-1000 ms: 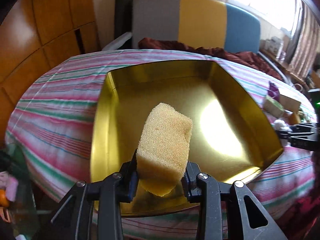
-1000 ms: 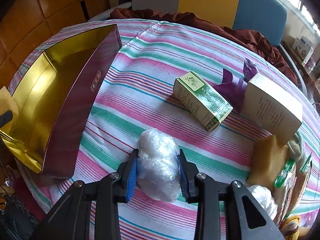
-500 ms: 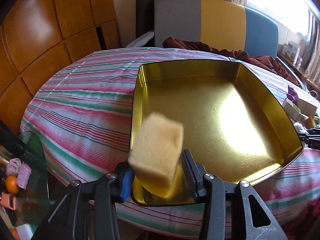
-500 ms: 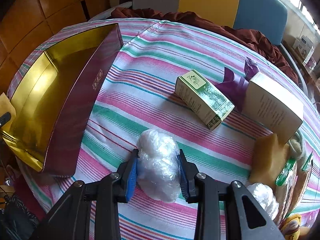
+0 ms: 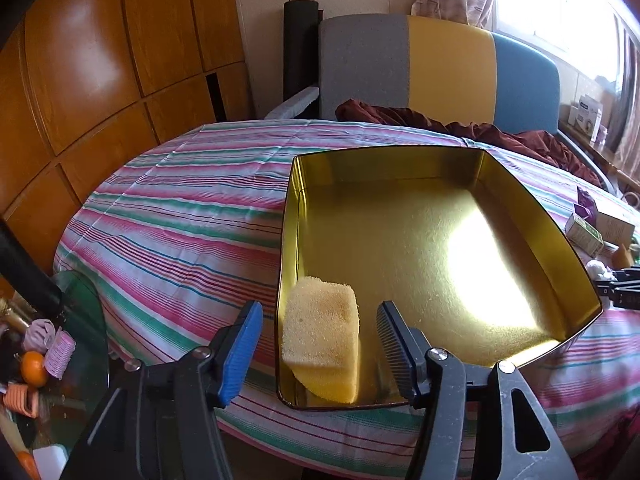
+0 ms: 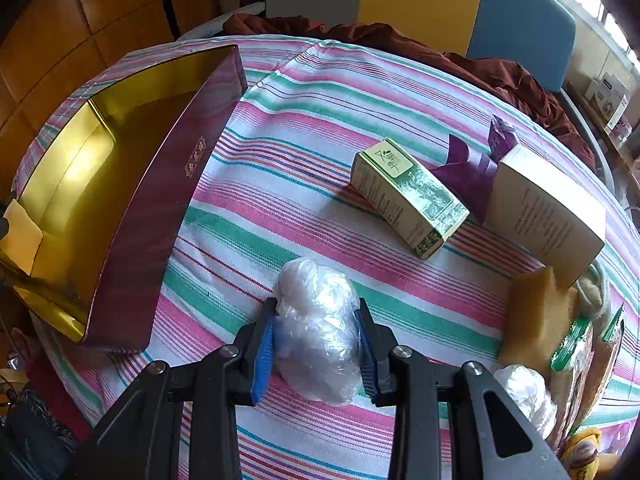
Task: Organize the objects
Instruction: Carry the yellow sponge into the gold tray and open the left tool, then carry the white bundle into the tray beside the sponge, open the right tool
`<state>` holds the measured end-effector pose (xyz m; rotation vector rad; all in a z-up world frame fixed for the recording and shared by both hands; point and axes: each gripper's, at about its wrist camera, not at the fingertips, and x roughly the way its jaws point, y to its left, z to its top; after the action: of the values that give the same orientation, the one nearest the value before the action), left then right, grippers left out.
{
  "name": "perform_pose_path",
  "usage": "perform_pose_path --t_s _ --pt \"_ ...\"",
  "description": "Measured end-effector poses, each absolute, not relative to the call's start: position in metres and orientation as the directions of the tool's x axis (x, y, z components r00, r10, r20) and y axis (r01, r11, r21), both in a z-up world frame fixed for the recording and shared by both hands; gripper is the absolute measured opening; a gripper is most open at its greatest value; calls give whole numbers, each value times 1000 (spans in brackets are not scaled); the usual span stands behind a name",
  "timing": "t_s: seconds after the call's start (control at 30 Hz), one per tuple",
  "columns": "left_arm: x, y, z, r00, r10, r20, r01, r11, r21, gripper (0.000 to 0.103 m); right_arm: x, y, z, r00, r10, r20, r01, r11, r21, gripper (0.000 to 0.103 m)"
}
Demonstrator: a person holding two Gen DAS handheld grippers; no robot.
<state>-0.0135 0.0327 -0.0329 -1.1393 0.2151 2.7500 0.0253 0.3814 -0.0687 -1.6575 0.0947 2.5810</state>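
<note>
**Sponge lies in the gold tin while the other gripper pinches a plastic wad**

Left wrist view: the left gripper [image 5: 318, 336] hangs over the near corner of the gold tin [image 5: 536, 216], which sits on the striped tablecloth [image 5: 180, 216]. Its jaws are opening, and the blue-padded finger and the ribbed dark one stand clear on either side of the yellow sponge [image 5: 322, 340]. The sponge touches neither pad; it rests inside the tin, tucked against the near left wall. The rest of the tin's floor is bare and throws back a bright glare. A chair [image 5: 440, 68] with grey, yellow and blue panels stands behind the table, with a dark red cloth [image 5: 460, 124] heaped at the table's far edge.

Right wrist view: the right gripper [image 6: 318, 344] is pressed onto a crumpled clear plastic bag [image 6: 316, 328], both pads squeezing its sides, with the wad low against the tablecloth. The tin lies to the left, its maroon outer wall facing the camera. Farther back lie a green carton [image 6: 408, 192], a purple box [image 6: 472, 168] and a cream box [image 6: 548, 208], close together. A tan sponge [image 6: 532, 312] and packaged items crowd the right edge.
</note>
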Motion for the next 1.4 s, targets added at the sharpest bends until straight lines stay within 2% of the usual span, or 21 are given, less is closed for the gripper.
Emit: perform_pose_path --t_s 0.37,0.5,0.6,0.73,0.9,1.17,1.4 --pt "-16 25 -25 -717 91 -691 -178 -982 56 65 25 380 -66 -415 44 -909 -129 -992 10 35" --pt "-18 18 -24 -718 91 -690 -168 -985 45 66 31 378 -48 -459 34 -888 -163 -986 47 35" --pt "-21 10 -22 -721 89 -687 -146 -989 26 71 33 368 -27 -508 13 -861 -161 -984 80 35" --pt "-27 -5 -18 -727 74 -683 -100 -995 -2 73 27 337 0 -569 -30 -822 -100 -989 106 35" --pt "-34 -26 -10 -743 43 -668 -41 -999 -19 74 8 282 15 -590 -153 -793 29 -985 168 35" --pt "-40 -42 -11 -742 34 -669 -7 -999 -44 76 -24 188 -15 -503 -273 -820 193 -960 201 35" --pt "-42 -44 -16 -732 43 -680 -9 -999 -54 78 -40 147 -39 -444 -307 -842 240 -946 219 37"
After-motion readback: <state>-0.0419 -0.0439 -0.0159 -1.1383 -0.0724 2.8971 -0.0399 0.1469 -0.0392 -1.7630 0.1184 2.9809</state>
